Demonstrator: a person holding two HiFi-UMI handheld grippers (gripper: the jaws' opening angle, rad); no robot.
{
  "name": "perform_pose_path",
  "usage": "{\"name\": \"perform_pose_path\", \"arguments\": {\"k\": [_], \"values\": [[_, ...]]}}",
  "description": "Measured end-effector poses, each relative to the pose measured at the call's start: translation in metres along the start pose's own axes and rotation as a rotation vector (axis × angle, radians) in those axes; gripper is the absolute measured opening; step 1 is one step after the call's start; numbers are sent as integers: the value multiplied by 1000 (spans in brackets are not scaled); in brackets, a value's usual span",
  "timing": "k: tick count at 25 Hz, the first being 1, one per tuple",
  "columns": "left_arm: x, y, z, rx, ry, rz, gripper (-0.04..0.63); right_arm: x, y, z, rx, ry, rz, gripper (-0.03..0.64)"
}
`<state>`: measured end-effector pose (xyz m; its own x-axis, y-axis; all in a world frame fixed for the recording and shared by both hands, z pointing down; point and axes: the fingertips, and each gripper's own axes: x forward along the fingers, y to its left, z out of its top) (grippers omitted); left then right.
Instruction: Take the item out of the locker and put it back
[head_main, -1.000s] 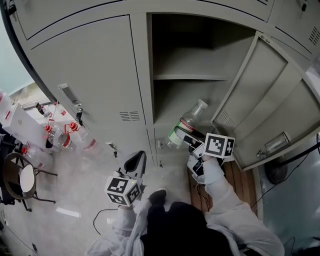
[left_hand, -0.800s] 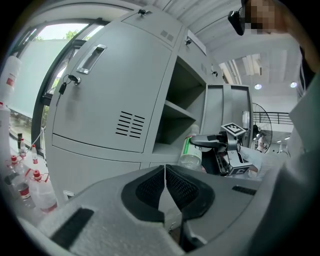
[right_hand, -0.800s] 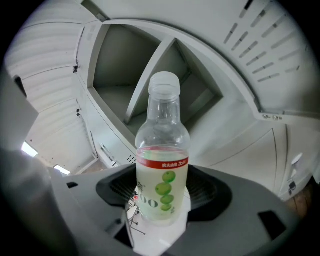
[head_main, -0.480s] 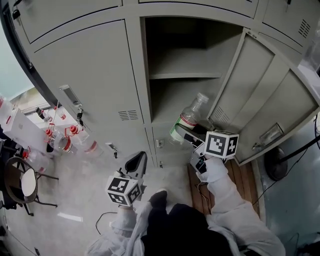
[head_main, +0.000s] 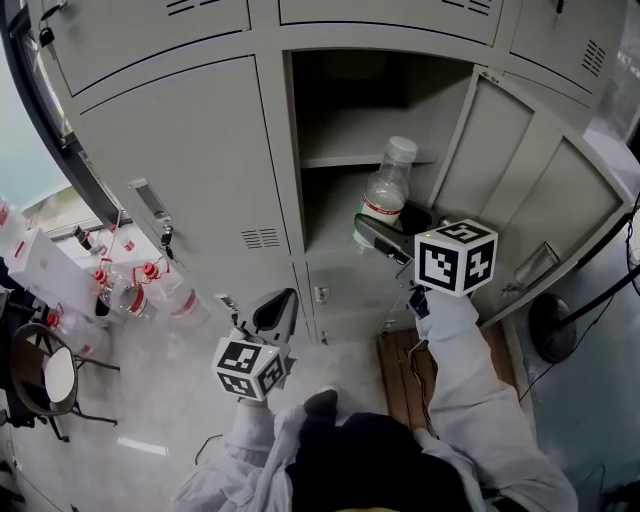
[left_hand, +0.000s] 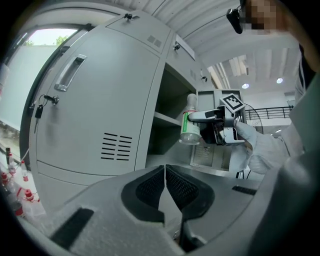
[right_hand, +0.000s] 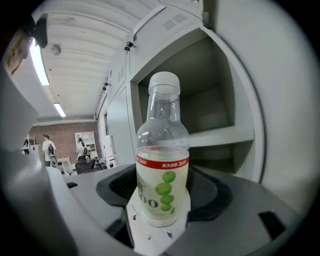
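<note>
Two jaws of the right gripper (head_main: 378, 230) press on the lower body of a clear, green-labelled bottle (head_main: 385, 188), holding it upright at the mouth of the open locker (head_main: 272, 150) compartment. Seen from the head view, its white cap overlaps the front edge of the shelf (head_main: 340, 160), with bare room above and below. The open door (head_main: 495, 165) stands just to the right. The left gripper (head_main: 277, 310), jaws together on nothing, hangs low before the closed door (head_main: 190, 180).
</note>
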<state>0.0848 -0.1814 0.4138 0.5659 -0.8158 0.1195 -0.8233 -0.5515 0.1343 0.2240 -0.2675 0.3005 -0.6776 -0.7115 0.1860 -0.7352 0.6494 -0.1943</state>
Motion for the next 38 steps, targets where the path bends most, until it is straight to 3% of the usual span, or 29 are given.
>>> {"name": "perform_pose_path", "arguments": {"k": [3, 10, 20, 29, 38], "values": [[7, -1, 17, 31, -30, -20, 14, 0, 1, 28, -126, 19, -31, 299], [12, 3, 40, 54, -81, -25, 14, 4, 2, 97, -543, 102, -190, 299], [11, 4, 45, 49, -111, -21, 14, 36, -26, 129, -852, 242, -364, 299], [13, 10, 42, 41, -106, -11, 14, 73, -57, 148, -826, 229, -390, 299], [19, 20, 56, 61, -142, 5, 14, 120, -56, 164, -585, 144, -240, 299]]}}
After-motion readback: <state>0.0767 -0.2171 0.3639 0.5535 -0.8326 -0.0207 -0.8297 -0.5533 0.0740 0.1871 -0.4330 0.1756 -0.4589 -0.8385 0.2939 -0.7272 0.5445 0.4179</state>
